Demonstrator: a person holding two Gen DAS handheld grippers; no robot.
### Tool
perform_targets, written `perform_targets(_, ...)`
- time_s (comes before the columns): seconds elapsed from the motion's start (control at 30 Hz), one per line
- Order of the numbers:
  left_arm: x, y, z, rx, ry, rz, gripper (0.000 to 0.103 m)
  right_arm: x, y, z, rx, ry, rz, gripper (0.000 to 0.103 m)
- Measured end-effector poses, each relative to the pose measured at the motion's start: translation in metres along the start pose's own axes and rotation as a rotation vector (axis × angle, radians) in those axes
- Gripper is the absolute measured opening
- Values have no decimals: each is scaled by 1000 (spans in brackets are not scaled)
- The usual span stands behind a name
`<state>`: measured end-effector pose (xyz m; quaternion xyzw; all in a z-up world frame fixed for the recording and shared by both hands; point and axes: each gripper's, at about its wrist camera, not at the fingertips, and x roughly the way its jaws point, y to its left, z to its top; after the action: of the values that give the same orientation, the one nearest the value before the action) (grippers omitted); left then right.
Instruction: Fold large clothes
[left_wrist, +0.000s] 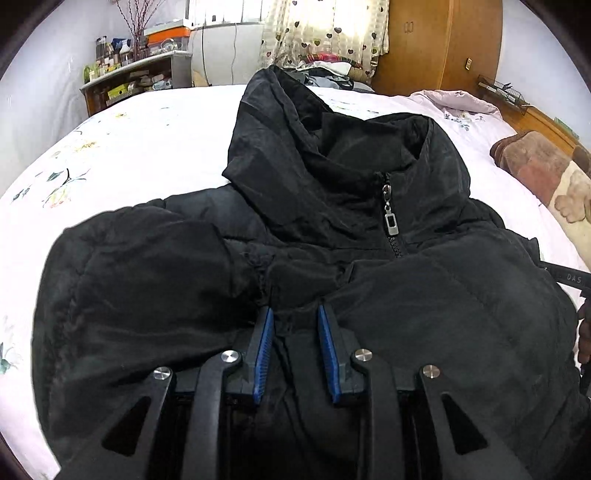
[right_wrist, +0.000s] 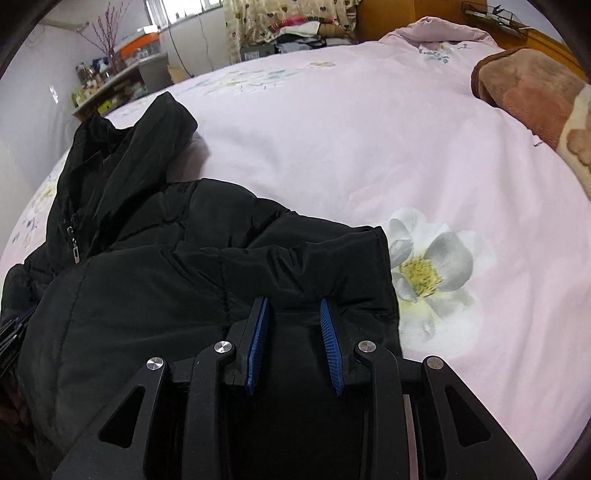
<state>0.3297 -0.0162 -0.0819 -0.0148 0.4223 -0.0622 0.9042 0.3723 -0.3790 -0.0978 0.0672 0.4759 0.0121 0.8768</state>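
A black padded jacket (left_wrist: 443, 295) lies front up on the bed, zipped, its metal zipper pull (left_wrist: 390, 218) below the collar and its hood (left_wrist: 280, 122) pointing away. Its sleeve (left_wrist: 147, 280) is folded in across the chest. My left gripper (left_wrist: 295, 314) is partly open, its blue pads on either side of a fold of fabric at the sleeve cuff. In the right wrist view the jacket (right_wrist: 147, 295) fills the lower left; my right gripper (right_wrist: 293, 306) is partly open over a sleeve (right_wrist: 314, 258) at the jacket's right edge, a fabric fold between the pads.
The bed is covered by a pale pink floral sheet (right_wrist: 369, 147). A brown plush blanket (right_wrist: 535, 99) lies at the right. A cluttered shelf (left_wrist: 129, 77) stands beyond the bed's far left, a wooden wardrobe (left_wrist: 436, 44) at the far right.
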Motion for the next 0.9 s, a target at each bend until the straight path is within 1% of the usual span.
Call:
perform_targets(0.03,-7,1,3,-4,-1,2,27,-9,4,4,-10,-4,-25,29)
perform_targets(0.07,-19,1,8,-8,-21,-1,25,-23,11,6,-32,-27,-40,29)
perform_targets(0.13,-48,-2,14,0,-72,-16,25,-53,25,3,-64,-82,-1,29)
perform_targets(0.2,-76,-8,14,16,-129,-59,25,-78,38,-7,-82,-119,34,29)
perform_targets(0.27,-94,-18,6,45,-154,-99,25,-93,50,-19,-96,-133,64,30)
perform_targets(0.3,-97,-23,-1,60,-147,-105,25,-98,56,-28,-102,-139,78,30)
perform_targets(0.37,-88,-28,-14,83,-111,-103,25,-97,68,-45,-115,-117,102,30)
perform_targets(0.43,-64,-27,-29,93,-43,-57,25,-78,78,-54,-136,-62,102,30)
perform_targets(0.47,-53,-25,-35,96,-22,-39,27,-66,82,-60,-142,-33,98,30)
perform_targets(0.5,-45,-20,-39,82,-7,-42,28,-54,86,-64,-151,-8,86,30)
perform_targets(0.57,-40,-14,-44,53,-7,-61,28,-41,86,-68,-145,-5,77,31)
perform_targets(0.73,-39,-18,-43,65,0,-52,28,-30,92,-70,-142,3,48,31)
perform_targets(0.8,-51,-14,-36,55,10,-64,28,-38,93,-66,-136,14,39,31)
perform_targets(0.83,-61,-12,-34,53,-4,-75,28,-47,94,-65,-130,7,39,31)
perform_targets(0.9,-80,-4,-29,60,-39,-83,28,-65,95,-62,-115,-28,81,31)
